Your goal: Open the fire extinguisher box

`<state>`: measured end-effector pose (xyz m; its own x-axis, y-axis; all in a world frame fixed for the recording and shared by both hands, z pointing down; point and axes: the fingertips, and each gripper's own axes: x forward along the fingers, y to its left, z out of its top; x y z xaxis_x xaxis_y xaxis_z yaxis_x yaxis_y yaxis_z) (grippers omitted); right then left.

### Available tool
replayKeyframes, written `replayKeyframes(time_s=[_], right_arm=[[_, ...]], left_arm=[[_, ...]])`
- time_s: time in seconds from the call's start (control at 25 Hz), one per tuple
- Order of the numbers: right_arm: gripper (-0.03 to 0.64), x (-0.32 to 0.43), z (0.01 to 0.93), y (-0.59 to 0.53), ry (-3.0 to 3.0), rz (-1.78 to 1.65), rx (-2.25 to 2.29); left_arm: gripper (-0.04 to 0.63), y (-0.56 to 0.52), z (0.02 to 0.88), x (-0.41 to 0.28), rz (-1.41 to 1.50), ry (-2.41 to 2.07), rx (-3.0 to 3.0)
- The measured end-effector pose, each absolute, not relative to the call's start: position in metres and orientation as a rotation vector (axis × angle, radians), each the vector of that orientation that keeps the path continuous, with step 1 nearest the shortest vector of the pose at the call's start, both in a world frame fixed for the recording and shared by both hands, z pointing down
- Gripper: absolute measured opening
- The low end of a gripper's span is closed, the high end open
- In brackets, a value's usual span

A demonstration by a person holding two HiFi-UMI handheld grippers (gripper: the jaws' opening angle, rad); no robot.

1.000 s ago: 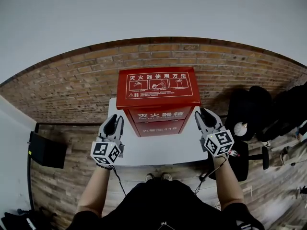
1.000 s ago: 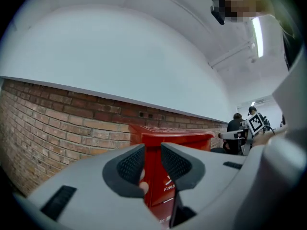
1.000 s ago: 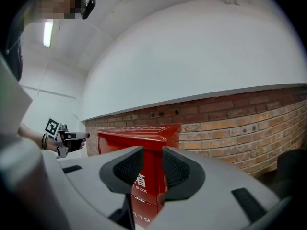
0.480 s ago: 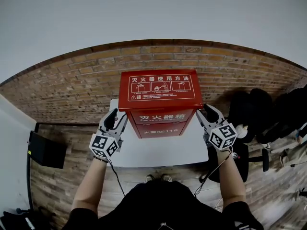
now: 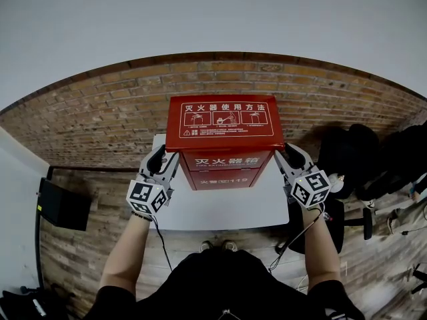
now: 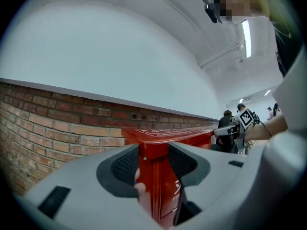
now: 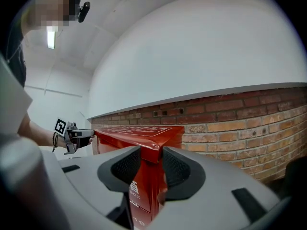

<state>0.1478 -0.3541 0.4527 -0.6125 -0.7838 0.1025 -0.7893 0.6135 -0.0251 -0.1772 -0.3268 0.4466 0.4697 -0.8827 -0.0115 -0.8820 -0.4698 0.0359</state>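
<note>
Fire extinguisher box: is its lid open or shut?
Shut. The red lid lies flat on the box, and neither gripper view shows a gap under its edge.

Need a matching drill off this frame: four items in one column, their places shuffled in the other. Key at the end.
Things
1. left gripper
2. right gripper
3. fire extinguisher box
4. black chair

Places
A. on the white table
B. beside the table, on its right in the head view
C. at the left front corner of the lid
D. at the lid's right front corner

Pairs: 1-C, 2-D, 3-A, 4-B.

Note: both grippers' jaws have just been opening, the right's then closing slightly. Each pair stands apart with a lid corner between, not clamped.
</note>
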Motion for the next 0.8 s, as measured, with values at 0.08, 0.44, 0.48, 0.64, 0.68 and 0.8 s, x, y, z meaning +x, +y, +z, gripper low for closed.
replayKeyframes(time_s=[0.08,0.44,0.48,0.64,0.68,0.8], right_arm=[[0.150,0.147,0.453,-0.354,-2.745,0.110,1.330],[0.150,0.146,0.424,-0.350,-2.763,0.080,1.284],[0.150,0.147,0.418,-0.350,-2.766,0.068,1.282],[0.152,0.147,0.396,-0.355,-2.783,0.056,1.283],[0.151,0.147,0.391,-0.358,-2.791,0.060,1.286],[0.152,0.148,0.373,-0.365,-2.845,0.079,1.287]], left_arm=[[0.229,-0.326,0.446,-0.178,-0.022,-1.606,2.673],[0.224,-0.324,0.419,-0.178,0.019,-1.627,2.751],[0.224,-0.323,0.413,-0.178,0.006,-1.627,2.760],[0.224,-0.327,0.393,-0.178,-0.045,-1.617,2.782],[0.224,-0.330,0.389,-0.178,-0.058,-1.618,2.785],[0.224,-0.336,0.371,-0.178,-0.127,-1.628,2.788]])
